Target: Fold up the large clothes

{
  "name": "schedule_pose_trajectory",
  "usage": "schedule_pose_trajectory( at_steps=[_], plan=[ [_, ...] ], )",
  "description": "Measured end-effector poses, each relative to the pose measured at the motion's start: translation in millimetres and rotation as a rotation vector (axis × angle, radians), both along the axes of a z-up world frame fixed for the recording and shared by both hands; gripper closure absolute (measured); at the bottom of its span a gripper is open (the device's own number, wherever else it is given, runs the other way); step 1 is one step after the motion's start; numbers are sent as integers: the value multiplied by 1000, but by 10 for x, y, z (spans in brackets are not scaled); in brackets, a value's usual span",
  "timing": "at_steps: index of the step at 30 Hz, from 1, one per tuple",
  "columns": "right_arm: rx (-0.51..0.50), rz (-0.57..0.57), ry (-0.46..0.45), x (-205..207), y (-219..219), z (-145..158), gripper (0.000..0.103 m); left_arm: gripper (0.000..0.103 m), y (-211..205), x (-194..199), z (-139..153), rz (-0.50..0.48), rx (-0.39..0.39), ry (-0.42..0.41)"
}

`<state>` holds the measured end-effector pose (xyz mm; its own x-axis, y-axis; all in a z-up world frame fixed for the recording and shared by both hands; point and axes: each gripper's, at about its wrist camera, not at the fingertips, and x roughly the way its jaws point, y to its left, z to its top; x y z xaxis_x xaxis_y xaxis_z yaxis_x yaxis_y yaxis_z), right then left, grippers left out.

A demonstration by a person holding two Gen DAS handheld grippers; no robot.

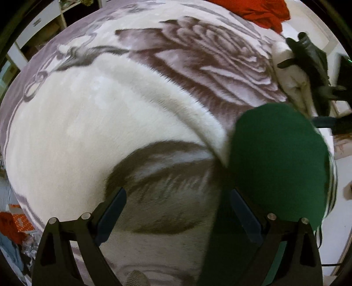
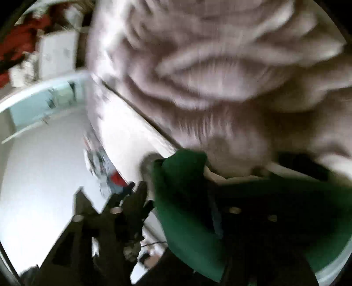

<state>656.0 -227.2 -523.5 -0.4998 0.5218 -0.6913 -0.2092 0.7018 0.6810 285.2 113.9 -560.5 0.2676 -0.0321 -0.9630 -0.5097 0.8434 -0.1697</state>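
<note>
A dark green garment [image 1: 277, 162] lies on the bed at the right of the left wrist view, over a fluffy white cloth [image 1: 92, 123]. My left gripper [image 1: 176, 204] is open above the bedspread, its right finger [image 1: 244, 211] against the green cloth's edge, nothing between the jaws. In the blurred right wrist view the green garment [image 2: 189, 198] drapes over my right gripper [image 2: 176, 198]. Its left finger [image 2: 132, 198] shows dark; the right one is hidden under the cloth, so its state cannot be told.
The bed carries a mauve rose-pattern blanket [image 1: 198, 55]. A red garment [image 1: 264, 11] and dark clothing [image 1: 312, 66] lie at the far right. The bed's white edge [image 2: 132, 132] and pale floor [image 2: 44, 165] show on the right wrist's left.
</note>
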Motion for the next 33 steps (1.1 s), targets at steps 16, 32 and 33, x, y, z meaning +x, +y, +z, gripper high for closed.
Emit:
schedule_pose_trajectory(
  at_steps=[16,32,33],
  plan=[
    [-155,-383,-88,-341,-1972,-418,100,5,-281,891,-69,-100,17,-75],
    [-161,-131,-227,-539,-2237,-404,12,6,-275,263,-94,-94,-129,-74],
    [-186,-105,-213,-581,-2268,-503,11,6,-290,210,-163,-95,-162,-69]
  ],
)
